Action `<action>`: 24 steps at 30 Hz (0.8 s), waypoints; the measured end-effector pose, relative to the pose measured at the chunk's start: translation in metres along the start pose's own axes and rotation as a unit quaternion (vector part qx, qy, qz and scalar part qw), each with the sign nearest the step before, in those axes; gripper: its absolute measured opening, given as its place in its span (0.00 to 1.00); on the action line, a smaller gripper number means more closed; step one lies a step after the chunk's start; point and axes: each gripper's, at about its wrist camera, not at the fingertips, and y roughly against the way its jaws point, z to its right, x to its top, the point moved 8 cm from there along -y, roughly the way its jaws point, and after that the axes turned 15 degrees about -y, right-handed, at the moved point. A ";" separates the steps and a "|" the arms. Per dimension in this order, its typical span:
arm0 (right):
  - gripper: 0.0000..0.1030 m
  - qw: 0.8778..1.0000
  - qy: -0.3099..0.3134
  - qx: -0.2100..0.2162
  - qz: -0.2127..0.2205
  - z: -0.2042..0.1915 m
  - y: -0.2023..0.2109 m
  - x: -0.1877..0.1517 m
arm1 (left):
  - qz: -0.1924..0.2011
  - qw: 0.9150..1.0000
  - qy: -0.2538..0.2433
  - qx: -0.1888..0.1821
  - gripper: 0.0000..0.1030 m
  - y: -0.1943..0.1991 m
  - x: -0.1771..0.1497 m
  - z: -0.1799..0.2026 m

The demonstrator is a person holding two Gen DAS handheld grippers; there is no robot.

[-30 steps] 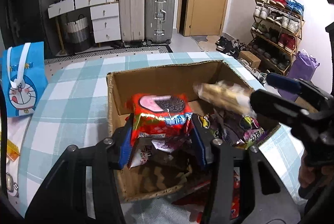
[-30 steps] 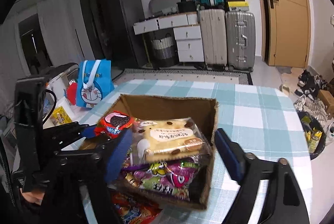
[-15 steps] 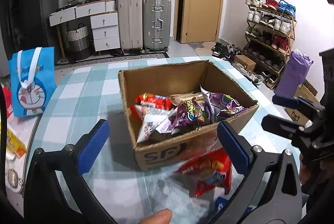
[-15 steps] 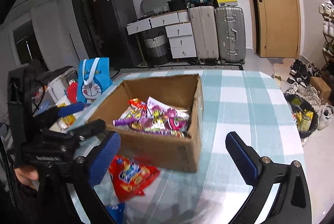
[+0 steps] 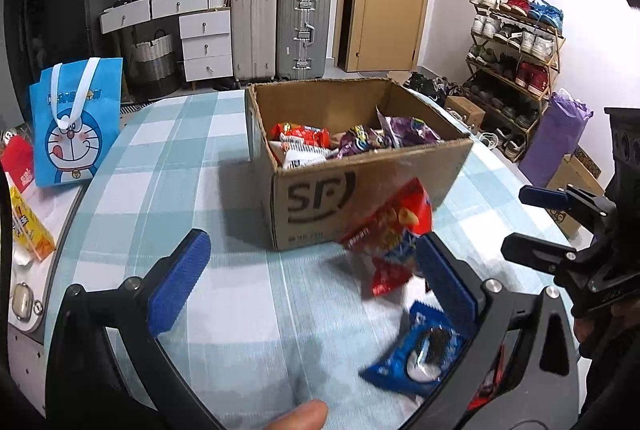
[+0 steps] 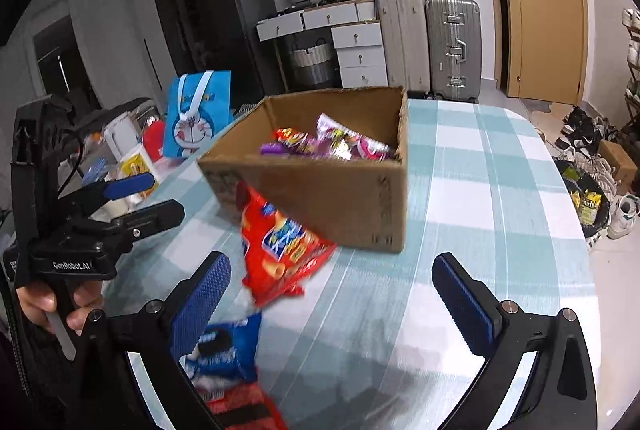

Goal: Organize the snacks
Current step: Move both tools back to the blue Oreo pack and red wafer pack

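Both grippers spread wide and empty; the red snack bag [image 6: 280, 250] lies at 11 o'clock of the right gripper [image 6: 332, 294], long axis toward the cardboard box [image 6: 340, 197].

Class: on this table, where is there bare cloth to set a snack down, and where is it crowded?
Free: the checked cloth between the cardboard box and the blue cartoon bag, and the cloth on the box's other side. Crowded: in front of the box, where the red chip bag and blue cookie pack lie.
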 end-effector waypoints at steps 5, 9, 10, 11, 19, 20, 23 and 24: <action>0.99 1.000 0.008 -0.003 -0.006 -0.004 0.006 -0.018 | 0.000 1.000 0.000 0.001 1.00 0.014 -0.013 0.008; 0.99 1.000 0.008 -0.003 -0.015 -0.004 0.009 -0.031 | -0.003 1.000 -0.002 -0.003 1.00 0.021 -0.025 0.016; 0.99 1.000 0.007 -0.004 -0.017 -0.003 0.010 -0.034 | -0.005 1.000 -0.004 -0.003 1.00 0.022 -0.028 0.017; 0.99 1.000 0.007 -0.003 -0.020 -0.003 0.011 -0.039 | -0.005 1.000 -0.003 -0.002 1.00 0.023 -0.032 0.018; 0.99 0.998 0.013 -0.008 -0.055 0.004 0.010 -0.082 | -0.027 0.999 -0.007 -0.018 1.00 0.018 -0.059 0.031; 0.99 0.998 0.015 -0.010 -0.059 0.004 0.009 -0.087 | -0.029 0.999 -0.009 -0.021 1.00 0.017 -0.062 0.034; 1.00 0.998 0.020 -0.007 -0.067 0.003 0.009 -0.096 | -0.034 0.998 -0.016 -0.041 1.00 0.014 -0.067 0.043; 0.99 0.997 0.023 -0.005 -0.067 0.002 0.009 -0.097 | -0.036 0.998 -0.019 -0.050 1.00 0.013 -0.068 0.047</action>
